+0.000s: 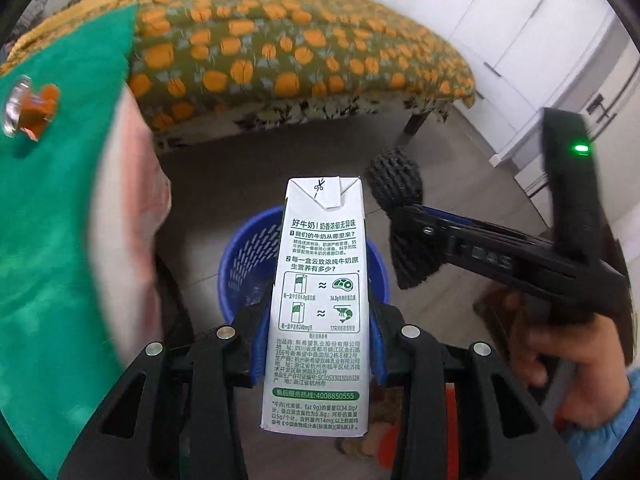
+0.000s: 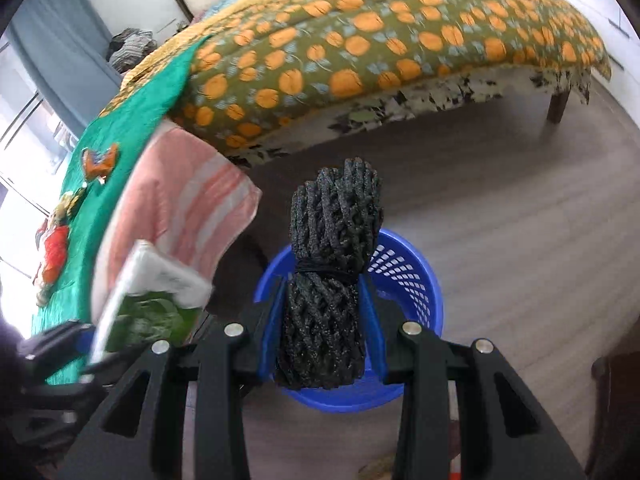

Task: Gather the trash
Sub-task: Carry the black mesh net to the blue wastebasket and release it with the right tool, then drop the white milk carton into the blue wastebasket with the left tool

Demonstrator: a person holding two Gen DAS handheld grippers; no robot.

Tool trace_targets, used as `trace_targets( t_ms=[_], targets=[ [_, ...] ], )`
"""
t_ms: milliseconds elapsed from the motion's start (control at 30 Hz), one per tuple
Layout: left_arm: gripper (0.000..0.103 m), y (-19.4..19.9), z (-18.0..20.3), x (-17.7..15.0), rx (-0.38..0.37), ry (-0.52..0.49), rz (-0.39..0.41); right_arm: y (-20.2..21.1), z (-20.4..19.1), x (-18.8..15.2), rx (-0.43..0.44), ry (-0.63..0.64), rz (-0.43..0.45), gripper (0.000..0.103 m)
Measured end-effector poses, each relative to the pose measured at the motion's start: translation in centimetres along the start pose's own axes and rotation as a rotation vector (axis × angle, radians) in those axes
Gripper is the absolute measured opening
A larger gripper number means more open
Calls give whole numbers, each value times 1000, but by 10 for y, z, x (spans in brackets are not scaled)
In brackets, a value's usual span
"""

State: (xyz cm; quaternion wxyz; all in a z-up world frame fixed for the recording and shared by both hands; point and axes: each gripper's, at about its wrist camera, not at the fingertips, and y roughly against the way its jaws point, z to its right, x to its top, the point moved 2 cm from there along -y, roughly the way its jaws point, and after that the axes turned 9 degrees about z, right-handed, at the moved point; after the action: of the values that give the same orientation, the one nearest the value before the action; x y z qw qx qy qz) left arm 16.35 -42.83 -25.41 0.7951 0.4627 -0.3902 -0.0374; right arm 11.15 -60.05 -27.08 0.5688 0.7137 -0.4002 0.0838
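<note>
Here the left gripper is clamped on a white milk carton, held upright over the blue basket on the floor. Beside it, the right gripper squeezes a black foam net bundle above the basket's rim.

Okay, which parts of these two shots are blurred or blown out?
Left wrist view: the green cloth smears at the left edge, while the milk carton prints sharp. Right wrist view: that carton is motion-blurred, and the window is blown out white.
</note>
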Motion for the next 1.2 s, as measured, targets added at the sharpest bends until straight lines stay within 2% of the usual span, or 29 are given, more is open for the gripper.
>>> trace_targets(
  t_ms=[100,200,267,400,500,567,700,867,1000,1200],
  targets=[
    [40,-29,-3,1,3,29,-15,-9,10,3,-4,-18,-2,39],
    [66,-56,-12,6,4,73,-20,-23,21,4,14,-49,-16,74],
    [67,-62,-18,9,-5,107,-20,-30,27,3,24,-71,-25,74],
    [73,-42,-14,18,-24,95,27,-17,32,6,16,-107,11,78],
    [78,-3,-8,22,-42,62,99,3,22,13,-12,-88,79,90],
    [82,30,-8,21,-52,47,153,14,11,17,-33,-65,121,92],
    [90,86,-20,3,-23,8,228,44,-32,17,-60,55,227,93],
    [91,132,-75,-44,108,38,241,65,-95,2,-54,218,335,94],
    [91,159,-128,-78,223,94,233,67,-154,-27,17,304,347,94],
    [92,197,-182,-103,303,151,254,64,-231,-74,100,429,333,94]
  ],
)
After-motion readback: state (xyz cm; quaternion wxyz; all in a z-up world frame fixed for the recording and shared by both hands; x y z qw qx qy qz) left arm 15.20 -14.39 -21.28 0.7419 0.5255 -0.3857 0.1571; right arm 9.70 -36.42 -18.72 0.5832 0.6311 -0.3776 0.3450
